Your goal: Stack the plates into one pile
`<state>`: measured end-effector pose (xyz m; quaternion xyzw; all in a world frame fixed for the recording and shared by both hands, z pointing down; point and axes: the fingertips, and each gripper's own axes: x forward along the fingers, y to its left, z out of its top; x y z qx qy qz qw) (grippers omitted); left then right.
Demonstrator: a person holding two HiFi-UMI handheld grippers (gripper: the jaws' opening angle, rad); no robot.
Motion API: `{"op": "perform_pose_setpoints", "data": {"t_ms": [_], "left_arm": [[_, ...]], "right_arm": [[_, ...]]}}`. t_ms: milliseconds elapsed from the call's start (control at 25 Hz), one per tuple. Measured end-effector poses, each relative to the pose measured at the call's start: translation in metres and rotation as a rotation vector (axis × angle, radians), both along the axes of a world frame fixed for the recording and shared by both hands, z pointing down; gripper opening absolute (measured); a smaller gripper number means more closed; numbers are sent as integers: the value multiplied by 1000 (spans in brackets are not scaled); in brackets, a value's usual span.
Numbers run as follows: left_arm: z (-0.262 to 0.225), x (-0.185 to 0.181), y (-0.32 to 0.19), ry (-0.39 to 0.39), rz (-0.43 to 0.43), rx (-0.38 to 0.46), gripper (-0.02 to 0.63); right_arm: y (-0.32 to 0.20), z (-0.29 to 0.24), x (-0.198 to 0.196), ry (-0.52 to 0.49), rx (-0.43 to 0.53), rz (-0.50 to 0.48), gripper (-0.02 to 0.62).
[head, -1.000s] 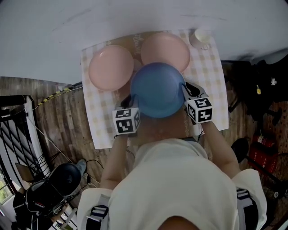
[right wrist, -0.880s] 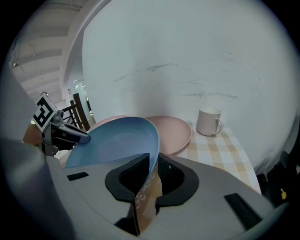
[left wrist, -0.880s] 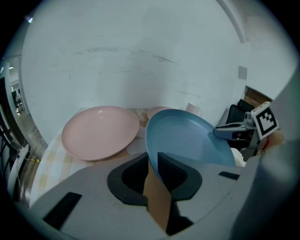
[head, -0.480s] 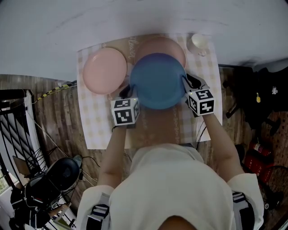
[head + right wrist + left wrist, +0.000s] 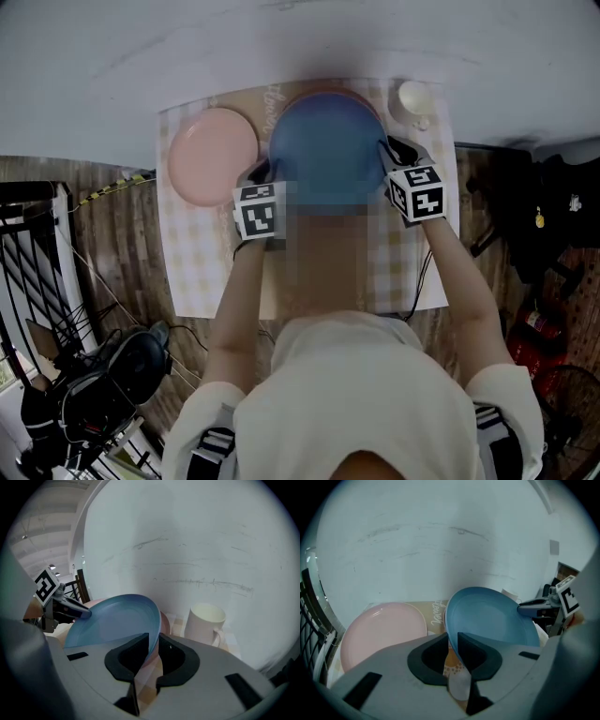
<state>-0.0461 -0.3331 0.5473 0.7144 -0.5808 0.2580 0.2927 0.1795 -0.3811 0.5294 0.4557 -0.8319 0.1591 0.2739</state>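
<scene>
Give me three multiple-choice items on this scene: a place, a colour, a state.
1. The mug stands: A) at the cloth's far right corner; B) between the pink plates; C) on the floor.
2. The held plate is: A) pink; B) blue; C) green.
3. The left gripper is: A) open and empty; B) shut on the mug; C) shut on the held plate's rim.
Answers: A, the head view shows it there; B, its face is blue in every view; C, its jaws pinch the rim.
</scene>
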Motion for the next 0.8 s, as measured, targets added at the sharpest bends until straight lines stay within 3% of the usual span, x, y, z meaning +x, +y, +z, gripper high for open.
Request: {"op": "perform_pose_setpoints", "data": {"t_ms": [360,800], "left_arm": [[6,4,-39,-71,-10,-13,60],[28,3,-55,-185,-19,-31,60]], "right_arm": [[-38,9,5,24,-8,20,55],[-42,33,4,68,-51,33,66]]}}
